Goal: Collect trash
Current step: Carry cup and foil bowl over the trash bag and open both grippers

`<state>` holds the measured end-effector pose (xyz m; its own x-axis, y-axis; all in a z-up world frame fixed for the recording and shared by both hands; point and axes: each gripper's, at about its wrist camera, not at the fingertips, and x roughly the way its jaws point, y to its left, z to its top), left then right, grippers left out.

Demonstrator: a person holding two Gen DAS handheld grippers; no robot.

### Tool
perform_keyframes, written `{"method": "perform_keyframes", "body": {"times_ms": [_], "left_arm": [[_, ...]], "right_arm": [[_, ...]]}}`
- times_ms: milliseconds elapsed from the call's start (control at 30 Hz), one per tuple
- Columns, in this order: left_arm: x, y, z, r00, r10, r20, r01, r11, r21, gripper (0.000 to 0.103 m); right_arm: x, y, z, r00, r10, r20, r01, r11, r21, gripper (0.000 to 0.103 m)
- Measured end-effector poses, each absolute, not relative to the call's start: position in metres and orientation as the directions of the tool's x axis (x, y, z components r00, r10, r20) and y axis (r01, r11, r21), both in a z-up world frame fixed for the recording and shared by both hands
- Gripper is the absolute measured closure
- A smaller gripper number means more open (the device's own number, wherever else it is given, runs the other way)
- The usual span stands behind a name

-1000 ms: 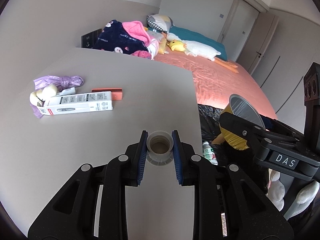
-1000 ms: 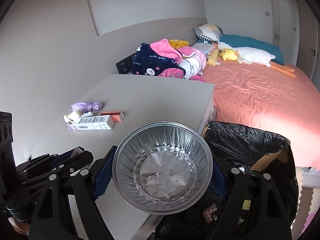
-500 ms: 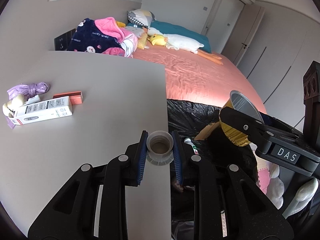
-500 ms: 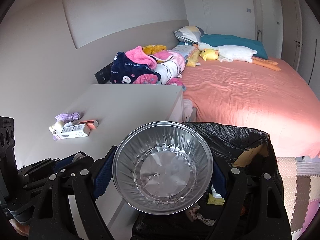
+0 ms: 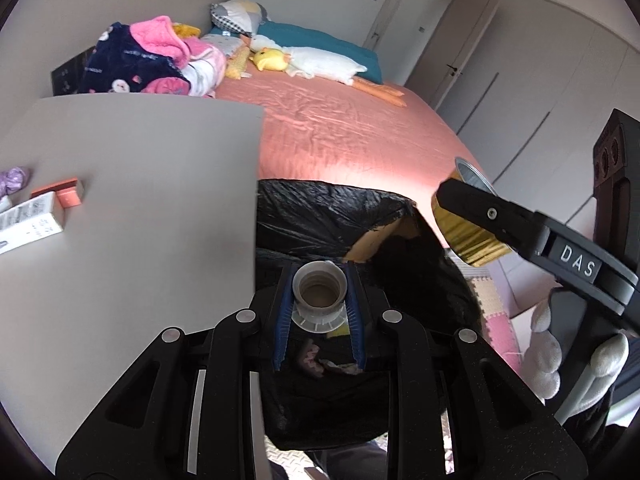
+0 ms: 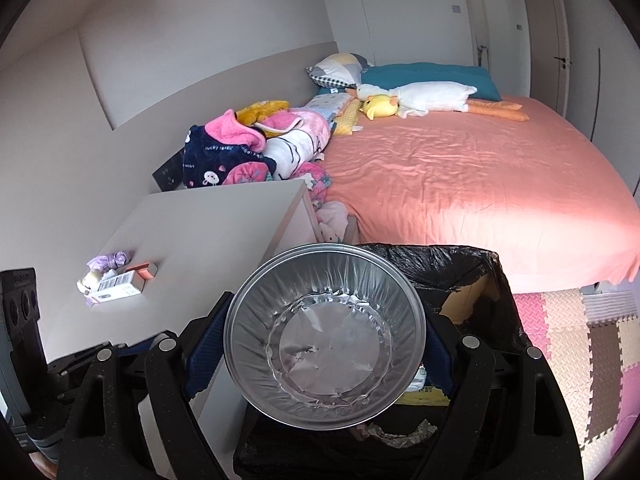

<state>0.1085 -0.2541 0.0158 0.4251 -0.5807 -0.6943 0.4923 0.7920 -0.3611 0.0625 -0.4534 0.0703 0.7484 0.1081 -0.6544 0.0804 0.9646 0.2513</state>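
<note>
My left gripper (image 5: pixel 319 292) is shut on a small grey plastic bottle neck (image 5: pixel 319 294) and holds it over the open black-lined trash bin (image 5: pixel 344 212). My right gripper (image 6: pixel 320 344) is shut on a foil bowl (image 6: pixel 325 338), silver inside and gold outside, above the bin (image 6: pixel 476 276); the bowl also shows at the right of the left wrist view (image 5: pixel 466 236). On the grey table (image 5: pixel 140 200) lie a white box (image 5: pixel 28 220), a pink box (image 5: pixel 66 194) and a purple wad (image 5: pixel 14 178).
A bed with a pink sheet (image 6: pixel 460 176), a pile of clothes (image 6: pixel 248 148) and plush toys (image 6: pixel 416 100) stands behind the bin. Foam floor mats (image 6: pixel 580 332) lie to the right. Trash lies inside the bin (image 6: pixel 400 432).
Both grippers have moved right, off the table and over the trash bin, each still holding its item. The table items have slid to the left of both views.
</note>
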Motion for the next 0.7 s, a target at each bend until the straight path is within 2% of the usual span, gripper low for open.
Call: {"method": "perform_keyframes", "body": {"times_ms": [33, 67, 200, 367, 700], "left_arm": [[0.109, -0.258, 0.015, 0.406, -0.589, -0.698, 0.497, 0.784, -0.373, 0.025], [0.11, -0.261, 0.014, 0.413, -0.582, -0.701, 0.486, 0.791, -0.371, 0.006], [0.108, -0.267, 0.013, 0.421, -0.595, -0.685, 0.486, 0.785, -0.384, 0.007], [0.11, -0.261, 0.011, 0.422, -0.592, -0.687, 0.454, 0.794, -0.404, 0.007], [0.109, -0.24, 0.01, 0.471, -0.556, -0.685, 0.405, 0.826, -0.392, 0.007]], "right_arm": [[0.062, -0.459, 0.072, 0.754, 0.104, -0.649, 0.095, 0.96, 0.265, 0.013], [0.06, -0.464, 0.073, 0.763, 0.09, -0.64, 0.113, 0.956, 0.269, 0.009], [0.053, -0.477, 0.08, 0.79, 0.03, -0.613, 0.162, 0.953, 0.255, 0.004], [0.051, -0.484, 0.081, 0.796, 0.002, -0.605, 0.18, 0.954, 0.24, 0.003], [0.056, -0.466, 0.072, 0.788, 0.046, -0.615, 0.129, 0.963, 0.238, 0.003]]}}
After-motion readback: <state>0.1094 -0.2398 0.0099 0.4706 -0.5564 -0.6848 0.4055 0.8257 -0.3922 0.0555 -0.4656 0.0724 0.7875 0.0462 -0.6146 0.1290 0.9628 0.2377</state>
